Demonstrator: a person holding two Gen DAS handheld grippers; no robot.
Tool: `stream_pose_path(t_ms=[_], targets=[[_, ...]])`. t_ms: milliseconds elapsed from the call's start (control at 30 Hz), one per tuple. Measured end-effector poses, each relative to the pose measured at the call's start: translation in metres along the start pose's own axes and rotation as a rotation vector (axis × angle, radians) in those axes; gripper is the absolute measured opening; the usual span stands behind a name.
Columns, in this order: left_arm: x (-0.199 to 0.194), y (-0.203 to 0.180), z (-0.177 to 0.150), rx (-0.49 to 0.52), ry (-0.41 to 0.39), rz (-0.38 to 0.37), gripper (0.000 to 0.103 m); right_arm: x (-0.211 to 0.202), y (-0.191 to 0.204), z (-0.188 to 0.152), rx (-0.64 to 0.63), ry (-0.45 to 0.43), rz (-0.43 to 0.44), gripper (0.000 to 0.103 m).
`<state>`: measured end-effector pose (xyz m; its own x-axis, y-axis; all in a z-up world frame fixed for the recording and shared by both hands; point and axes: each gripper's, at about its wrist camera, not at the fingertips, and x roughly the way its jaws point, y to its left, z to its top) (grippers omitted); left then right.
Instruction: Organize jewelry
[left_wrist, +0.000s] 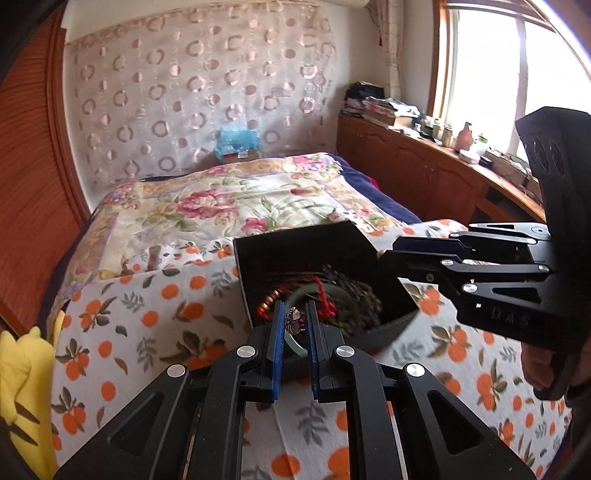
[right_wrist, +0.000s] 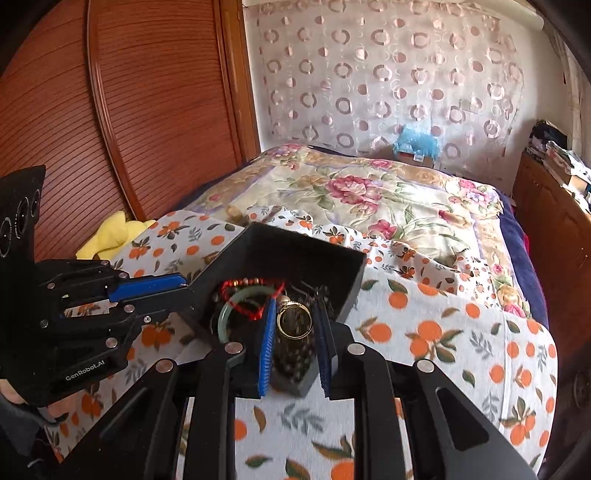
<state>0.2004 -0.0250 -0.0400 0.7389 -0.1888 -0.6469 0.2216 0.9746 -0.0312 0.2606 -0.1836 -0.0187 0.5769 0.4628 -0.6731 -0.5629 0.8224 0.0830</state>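
On the bed, the black box (right_wrist: 295, 258) already held the red bracelet (right_wrist: 251, 291) and green bangle (right_wrist: 223, 317), while the left gripper (left_wrist: 295, 325) pinched a small ring (left_wrist: 294, 320) and the right gripper (right_wrist: 295, 325) a gold ring (right_wrist: 293, 322), both over the box, not yet dropped.

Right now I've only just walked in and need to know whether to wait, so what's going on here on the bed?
A person with a gripper in each hand is sorting jewelry at a black box on the orange-print cloth. The left gripper holds a small ornate ring over the box. The right gripper holds a gold ring above it. A green bangle and a red bead bracelet already lie inside.
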Motion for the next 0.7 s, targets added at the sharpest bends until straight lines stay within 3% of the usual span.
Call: stream_pose_path(t_ms=[133,267,333,400,467,567,633,700], targets=[[0.004,0.004,0.001,-0.010,0.001,0.013,0.010,0.008,0.000,0.005,0.009,-0.002,-0.016,0.034],[0.007,0.010,0.002,-0.025,0.001,0.021,0.011,0.008,-0.004,0.002,0.029,0.004,-0.013,0.035],[0.006,0.011,0.001,-0.032,0.000,0.023,0.016,0.004,-0.004,-0.002,0.032,-0.004,-0.018,0.035],[0.001,0.009,-0.001,-0.036,-0.011,0.029,0.031,-0.003,-0.004,-0.007,0.040,-0.014,-0.023,0.035],[-0.004,0.007,-0.003,-0.037,-0.020,0.027,0.034,-0.010,-0.001,-0.013,0.045,-0.034,-0.035,0.035],[-0.014,0.004,-0.006,-0.039,-0.033,0.026,0.050,-0.024,0.001,-0.023,0.054,-0.063,-0.057,0.035],[-0.023,0.002,-0.008,-0.035,-0.047,0.032,0.059,-0.036,0.004,-0.032,0.064,-0.092,-0.077,0.043],[-0.032,-0.002,-0.011,-0.034,-0.061,0.036,0.077,-0.047,0.006,-0.039,0.073,-0.117,-0.088,0.051]])
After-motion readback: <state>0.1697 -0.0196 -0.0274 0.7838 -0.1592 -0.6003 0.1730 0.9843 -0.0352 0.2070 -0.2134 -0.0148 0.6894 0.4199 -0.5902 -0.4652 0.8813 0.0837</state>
